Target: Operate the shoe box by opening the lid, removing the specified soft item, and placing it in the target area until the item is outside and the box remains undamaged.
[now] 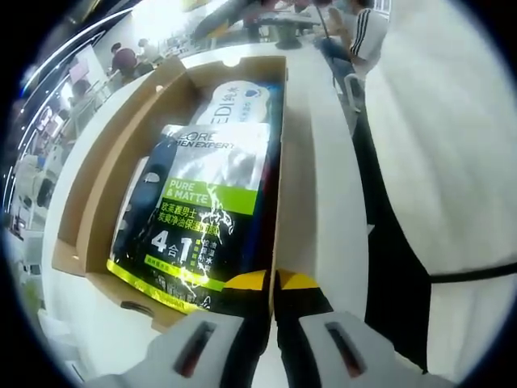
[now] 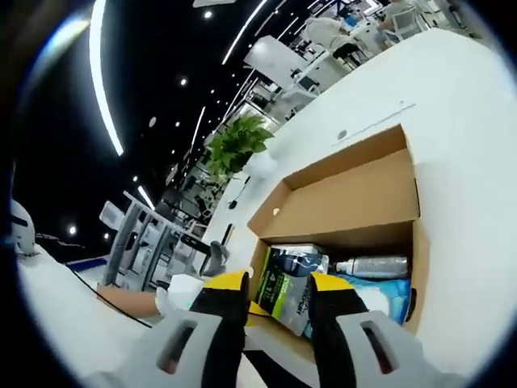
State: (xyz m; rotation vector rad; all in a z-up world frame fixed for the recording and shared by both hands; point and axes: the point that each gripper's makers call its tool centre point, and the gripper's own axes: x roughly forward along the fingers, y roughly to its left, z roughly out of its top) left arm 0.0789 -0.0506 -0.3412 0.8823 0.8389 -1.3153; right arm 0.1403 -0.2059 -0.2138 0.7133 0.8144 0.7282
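An open cardboard shoe box lies on a white table. Inside lies a soft black, white and green pouch printed "PURE & MATTE", on top of a white and blue wipes pack. My left gripper sits at the box's near right corner, its yellow-tipped jaws pressed together on the box's side wall. In the right gripper view the box has its lid folded back, with the pouch, a silver bottle and a blue pack inside. My right gripper hovers open before the pouch.
A person in white clothing stands close at the table's right side. Seated people and furniture are further back. A green plant and metal stands are beyond the table's far edge.
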